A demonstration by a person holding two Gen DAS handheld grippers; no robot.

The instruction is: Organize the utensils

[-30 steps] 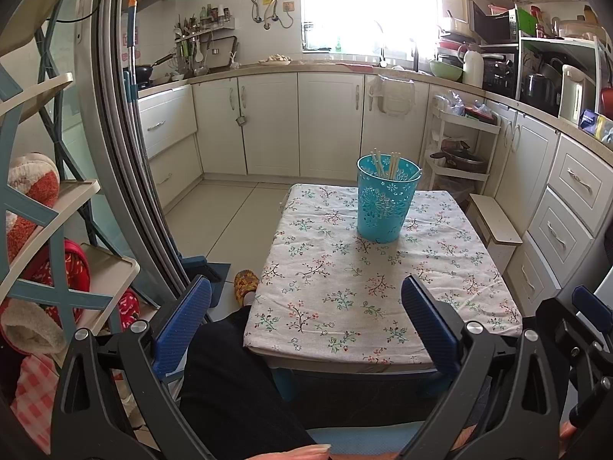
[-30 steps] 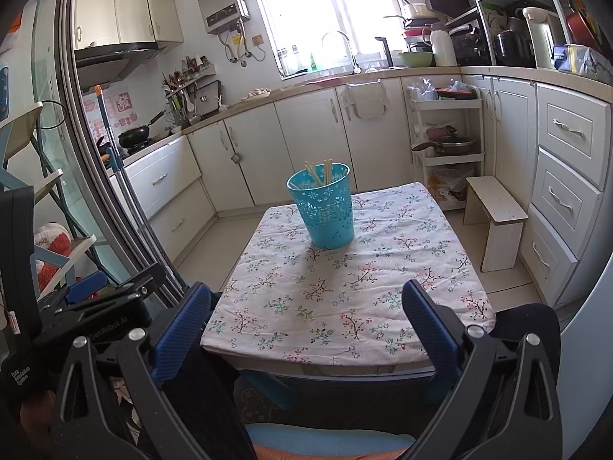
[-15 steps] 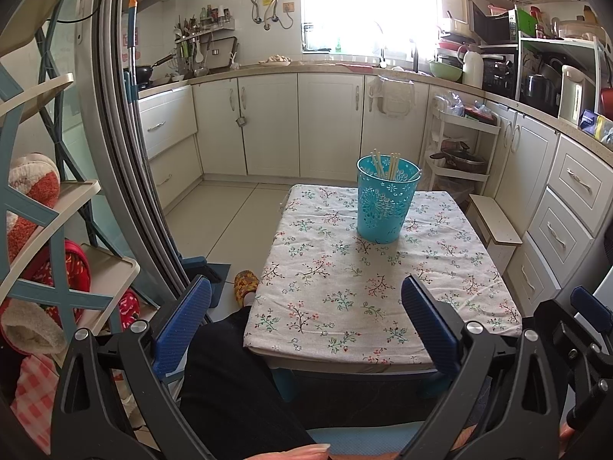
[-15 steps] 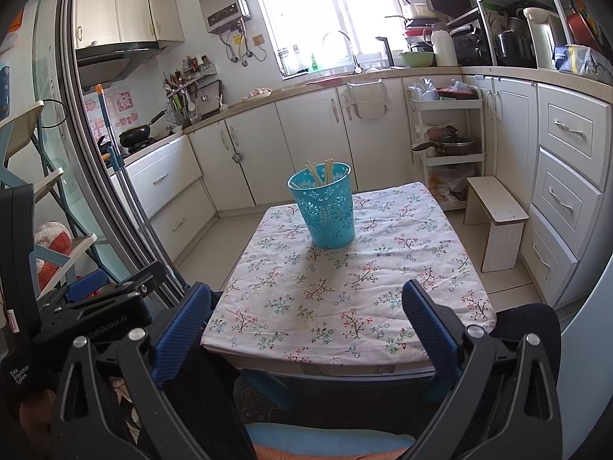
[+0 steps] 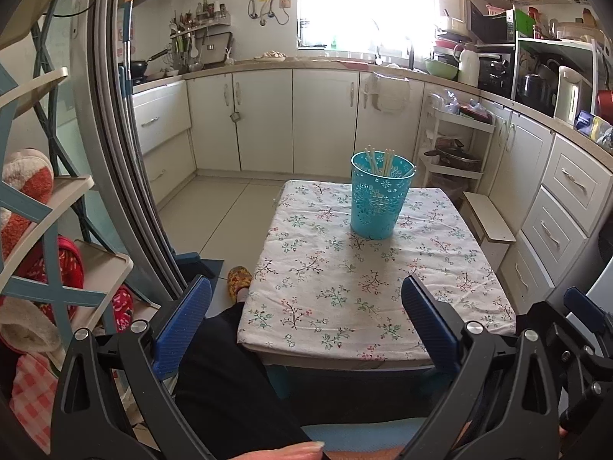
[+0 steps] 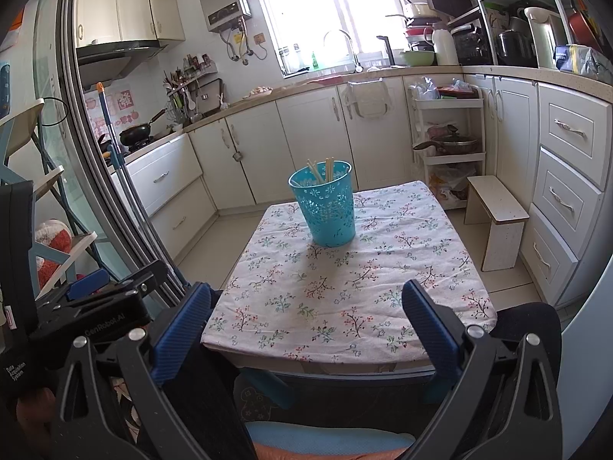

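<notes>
upright, teal basket (image 5: 381,199) — seemingly chopsticks (image 5: 387,161) inside

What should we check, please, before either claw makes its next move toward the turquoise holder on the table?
1. Left claw open and holding nothing: ok.
2. Right claw open and holding nothing: ok.
3. Turquoise holder upright on the floral tablecloth: ok.
4. Chopsticks standing inside the holder, tips above the rim: ok.
5. Loose utensils left on the cloth to gather: none visible in either view, ok.
6. Path from both claws to the holder free of objects: ok; both hang back at the near table edge, above the person's lap.
</notes>
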